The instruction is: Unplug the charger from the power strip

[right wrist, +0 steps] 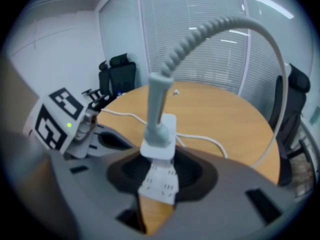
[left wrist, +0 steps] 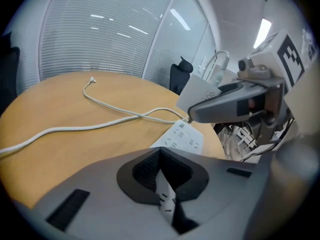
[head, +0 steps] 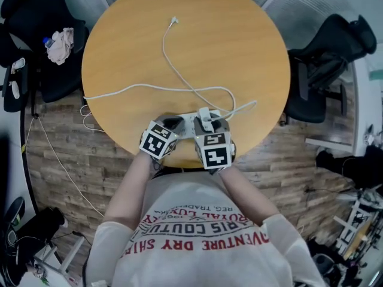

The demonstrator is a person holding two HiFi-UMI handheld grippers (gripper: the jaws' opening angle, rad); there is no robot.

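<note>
Round wood table, power strip at lower centre of the head view, its end clamped in left gripper. Right gripper gripped the charger, upright directly above the strip, prongs apparently just clear; pull axis straight up.

A round wooden worktop is being flanked by two black office chairs, one beyond its left edge and one beyond its right edge. A crumpled pale cloth is being carried on the left chair. Wood-plank floor is being shown beneath.
</note>
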